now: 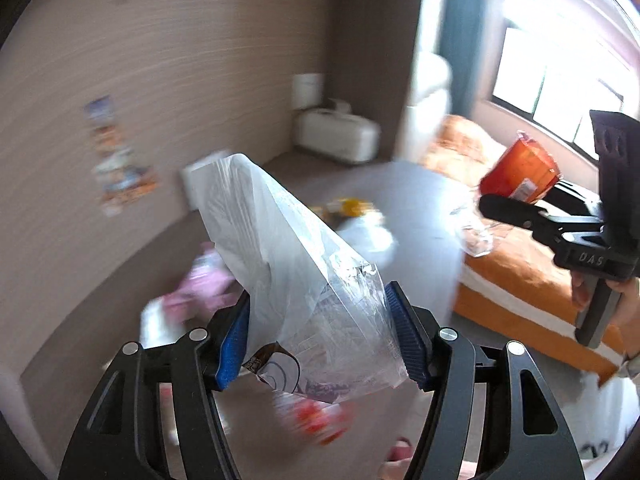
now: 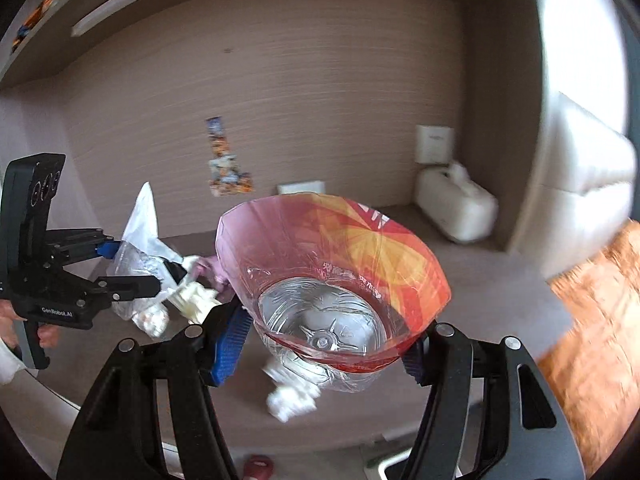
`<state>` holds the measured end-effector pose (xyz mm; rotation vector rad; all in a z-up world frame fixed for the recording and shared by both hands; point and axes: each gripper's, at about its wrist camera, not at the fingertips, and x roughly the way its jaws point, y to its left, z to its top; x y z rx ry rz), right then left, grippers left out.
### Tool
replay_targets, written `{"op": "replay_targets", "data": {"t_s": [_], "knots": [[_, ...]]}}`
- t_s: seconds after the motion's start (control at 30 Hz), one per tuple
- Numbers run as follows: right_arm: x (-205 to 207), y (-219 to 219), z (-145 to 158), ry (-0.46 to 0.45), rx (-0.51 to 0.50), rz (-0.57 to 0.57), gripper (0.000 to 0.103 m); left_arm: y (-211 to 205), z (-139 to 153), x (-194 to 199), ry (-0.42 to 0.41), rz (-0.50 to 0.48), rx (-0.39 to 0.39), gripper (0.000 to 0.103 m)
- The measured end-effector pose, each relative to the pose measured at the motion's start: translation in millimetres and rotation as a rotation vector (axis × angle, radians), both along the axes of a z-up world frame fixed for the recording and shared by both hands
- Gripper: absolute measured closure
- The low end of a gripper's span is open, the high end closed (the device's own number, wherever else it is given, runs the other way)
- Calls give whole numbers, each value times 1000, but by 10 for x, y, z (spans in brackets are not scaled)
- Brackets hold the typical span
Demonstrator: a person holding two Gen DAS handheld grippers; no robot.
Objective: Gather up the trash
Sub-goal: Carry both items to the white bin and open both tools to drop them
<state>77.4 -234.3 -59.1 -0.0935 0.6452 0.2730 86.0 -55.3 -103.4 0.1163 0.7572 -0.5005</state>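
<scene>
My left gripper (image 1: 320,336) is shut on a crumpled clear and white plastic bag (image 1: 296,272), held up above the desk; it also shows at the left of the right wrist view (image 2: 136,280) with the bag (image 2: 140,240). My right gripper (image 2: 326,340) is shut on a cut plastic bottle with an orange-red label (image 2: 340,276), its open end facing the camera; it shows at the right of the left wrist view (image 1: 496,196) with the bottle (image 1: 520,172). Loose trash lies on the desk: white crumpled paper (image 2: 292,400), a pink wrapper (image 1: 204,284), a yellow piece (image 1: 352,206).
A grey-brown desk (image 2: 460,280) runs along a wood-grain wall. A white tissue box (image 2: 456,208) stands at the back corner. A bed with an orange cover (image 1: 520,264) lies to the right under a window (image 1: 560,92). A sticker strip (image 2: 228,164) is on the wall.
</scene>
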Motion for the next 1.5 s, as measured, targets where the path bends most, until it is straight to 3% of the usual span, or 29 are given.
{"op": "replay_targets", "data": {"t_s": [0.17,0.37,0.63,0.77,1.17,1.2,1.27,1.3,1.33,1.5], "knots": [[-233,-570,-83,30,-2,-131,38,-767,-172,59,41,-161,-14,40],[-454,-1246,-384,97,7,-259,38,-1663,-586,18,133,-323,-11,40],[-521,-1877,-1029,182,29,-341,38,-2642,-1438,66,265,-438,-32,40],[-523,-2155,-1422,212,51,-362,38,-3009,-1959,47,280,-469,11,40],[-411,-2899,-3238,335,160,-411,38,-3480,-3748,171,364,-514,79,39],[-400,-2925,-3399,341,162,-416,38,-3503,-3904,204,368,-512,83,38],[-389,-3007,-3666,360,194,-419,36,-3586,-4135,268,382,-507,86,25],[-377,-3043,-3771,373,207,-427,18,-3616,-4260,287,392,-507,90,6],[-381,-3072,-3854,372,211,-442,6,-3646,-4341,305,390,-502,95,5],[-410,-3161,-4181,391,191,-465,5,-3688,-4706,318,390,-508,144,5]]}}
